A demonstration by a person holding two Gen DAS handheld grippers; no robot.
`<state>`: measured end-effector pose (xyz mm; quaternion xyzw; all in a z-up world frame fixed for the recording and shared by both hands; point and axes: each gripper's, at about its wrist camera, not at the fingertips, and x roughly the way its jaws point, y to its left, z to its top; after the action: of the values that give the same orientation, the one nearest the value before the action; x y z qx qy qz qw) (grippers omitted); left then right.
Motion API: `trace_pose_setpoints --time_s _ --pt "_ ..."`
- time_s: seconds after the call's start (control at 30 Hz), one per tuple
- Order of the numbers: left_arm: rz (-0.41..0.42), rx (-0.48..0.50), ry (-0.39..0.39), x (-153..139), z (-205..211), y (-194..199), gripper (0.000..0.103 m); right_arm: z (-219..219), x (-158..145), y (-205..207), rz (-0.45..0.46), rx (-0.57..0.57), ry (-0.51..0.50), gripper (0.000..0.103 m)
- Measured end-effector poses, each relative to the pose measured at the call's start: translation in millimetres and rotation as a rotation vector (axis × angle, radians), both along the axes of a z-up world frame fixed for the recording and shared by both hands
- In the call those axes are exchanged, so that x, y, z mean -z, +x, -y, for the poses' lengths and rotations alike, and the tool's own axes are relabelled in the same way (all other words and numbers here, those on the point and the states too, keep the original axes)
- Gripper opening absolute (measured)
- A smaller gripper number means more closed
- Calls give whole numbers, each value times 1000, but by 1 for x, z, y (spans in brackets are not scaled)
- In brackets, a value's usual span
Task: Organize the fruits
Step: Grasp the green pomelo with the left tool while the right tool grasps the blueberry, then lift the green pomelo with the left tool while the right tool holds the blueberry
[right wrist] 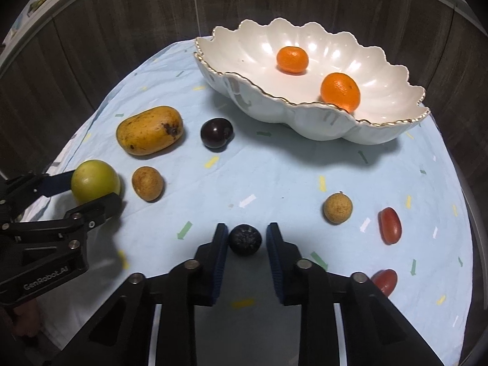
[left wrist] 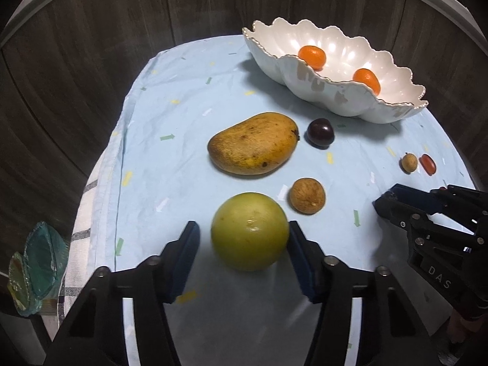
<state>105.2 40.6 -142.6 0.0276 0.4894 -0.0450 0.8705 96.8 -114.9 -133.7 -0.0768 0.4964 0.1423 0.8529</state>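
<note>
My left gripper (left wrist: 244,238) is open around a yellow-green round fruit (left wrist: 250,231) on the blue cloth; the right finger touches it, the left stands a little off. My right gripper (right wrist: 246,238) is open around a small dark bumpy ball-shaped fruit (right wrist: 245,240), small gaps on both sides. A white scalloped bowl (right wrist: 305,119) at the back holds two tangerines (right wrist: 292,59) (right wrist: 340,91). A mango (left wrist: 253,143), a dark plum (left wrist: 320,131) and a brown round fruit (left wrist: 307,195) lie ahead of the left gripper.
A small tan fruit (right wrist: 338,208) and two red oblong fruits (right wrist: 389,225) (right wrist: 385,281) lie right of the right gripper. The blue cloth (right wrist: 274,177) covers a round table with dark wood panels behind. A green glass object (left wrist: 39,262) stands off the table's left edge.
</note>
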Motion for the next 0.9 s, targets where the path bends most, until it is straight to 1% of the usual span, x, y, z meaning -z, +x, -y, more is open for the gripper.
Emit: trace_pose_setpoints --time_s 0.07,0.63,0.9 --pt "-1 7 -4 0 1 -1 48 1 0 0 -1 1 3 23" --pt "-12 -14 0 -1 0 -1 47 1 -2 0 -4 11 14 21" --pt "-8 -21 3 -7 1 -2 47 4 -6 2 1 24 27 21"
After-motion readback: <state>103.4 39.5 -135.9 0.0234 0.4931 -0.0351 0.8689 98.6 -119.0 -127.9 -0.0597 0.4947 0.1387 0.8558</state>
